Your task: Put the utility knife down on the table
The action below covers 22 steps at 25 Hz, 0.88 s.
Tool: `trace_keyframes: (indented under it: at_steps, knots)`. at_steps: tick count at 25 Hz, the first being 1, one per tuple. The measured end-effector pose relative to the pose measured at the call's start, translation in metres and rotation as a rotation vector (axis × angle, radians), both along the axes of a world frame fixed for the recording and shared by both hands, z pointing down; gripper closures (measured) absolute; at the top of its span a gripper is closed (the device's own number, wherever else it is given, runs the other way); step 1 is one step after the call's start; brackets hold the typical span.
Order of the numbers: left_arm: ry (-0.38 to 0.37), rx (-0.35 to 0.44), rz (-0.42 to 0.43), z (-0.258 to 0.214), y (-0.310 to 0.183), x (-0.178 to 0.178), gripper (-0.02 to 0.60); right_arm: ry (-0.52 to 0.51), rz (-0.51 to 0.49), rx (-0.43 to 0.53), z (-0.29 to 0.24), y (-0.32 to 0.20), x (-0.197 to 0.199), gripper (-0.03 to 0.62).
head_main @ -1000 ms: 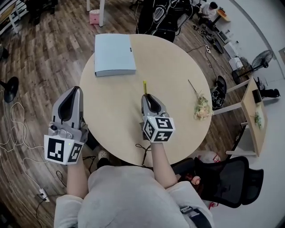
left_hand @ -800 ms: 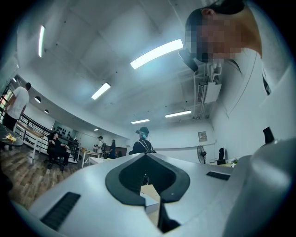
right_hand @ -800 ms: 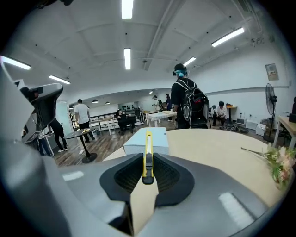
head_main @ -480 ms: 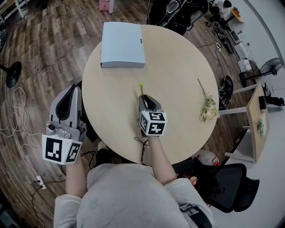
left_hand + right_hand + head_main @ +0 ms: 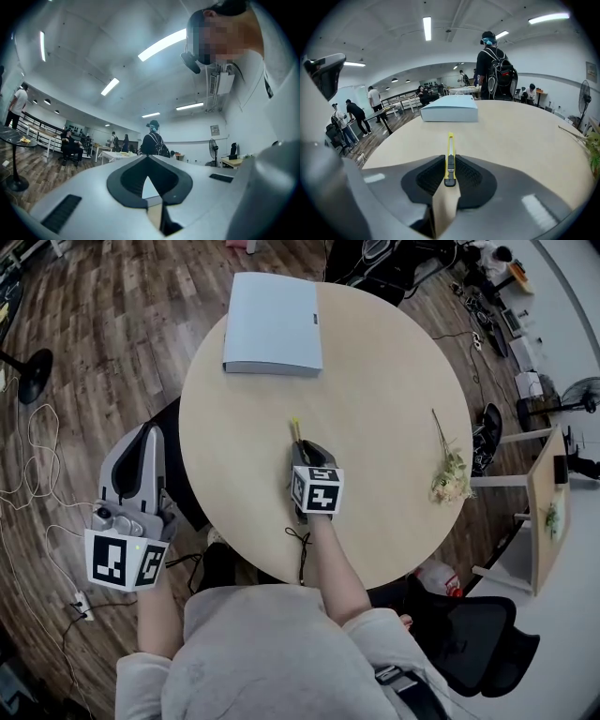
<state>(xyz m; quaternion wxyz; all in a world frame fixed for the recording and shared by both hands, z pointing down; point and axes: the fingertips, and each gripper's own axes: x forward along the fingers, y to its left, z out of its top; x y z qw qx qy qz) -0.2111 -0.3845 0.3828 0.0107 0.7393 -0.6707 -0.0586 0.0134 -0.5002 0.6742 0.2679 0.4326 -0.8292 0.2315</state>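
Setting the utility knife (image 5: 450, 145) down cleanly, I judge, means bringing my right gripper (image 5: 449, 161) low until the yellow handle lies flat along the table (image 5: 394, 381). Then I let the jaws part slowly and draw straight back, so the tool neither drops nor skids. Ribbed black pads (image 5: 429, 177) are clamped on the knife's tail end, closed to no more than the handle's own width, with the rest of it jutting forward past the tips. From the right gripper view I cannot tell whether the nose already touches the tabletop or hangs just above it. In the head view, the right gripper sits over the middle of the round table. The knife points away from me toward a pale blue box (image 5: 274, 324) at the far edge, well apart from it. A dried flower sprig (image 5: 450, 470) lies off to the right, clear of the spot where the knife would land. My left gripper (image 5: 147, 432) hangs beyond the table's left rim, over the wood floor (image 5: 84, 352). Its own view shows the jaws drawn together at the tips with nothing between them, aimed up at the ceiling lights (image 5: 161, 44).
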Motion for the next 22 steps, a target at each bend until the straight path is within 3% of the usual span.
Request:
trace_keyframes:
  at_steps: [22]
  knots:
    - [-0.004, -0.030, -0.054, 0.010, 0.021, -0.014, 0.574, 0.133, -0.015, -0.060, 0.032, 0.002, -0.003, 0.517]
